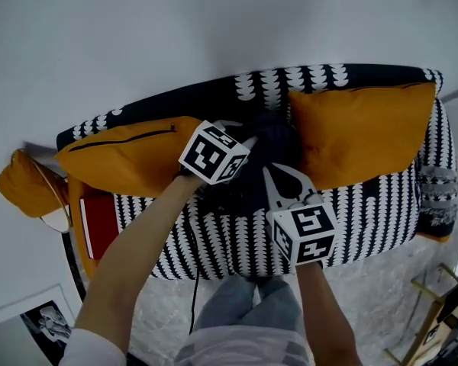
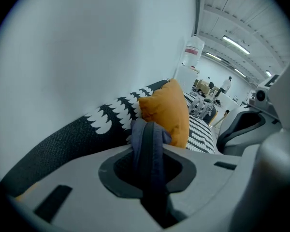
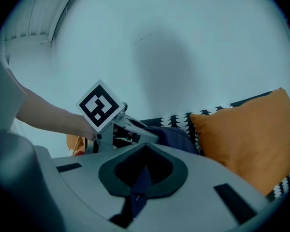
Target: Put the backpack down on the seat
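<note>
Backpack [image 1: 261, 170] is mid-sofa between two orange cushions [image 1: 359, 132], toward the far side of the seat [image 1: 366, 219]. The left hand-held gripper [image 1: 248, 143] and right hand-held gripper [image 1: 273, 175] each clench a strap [image 2: 147, 146]. Best to lower both sides level and let go once the seat carries it.

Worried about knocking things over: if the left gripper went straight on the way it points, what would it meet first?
Beyond the backpack strap in its jaws, the left gripper likely meets the orange cushion first; depth is unclear.
</note>
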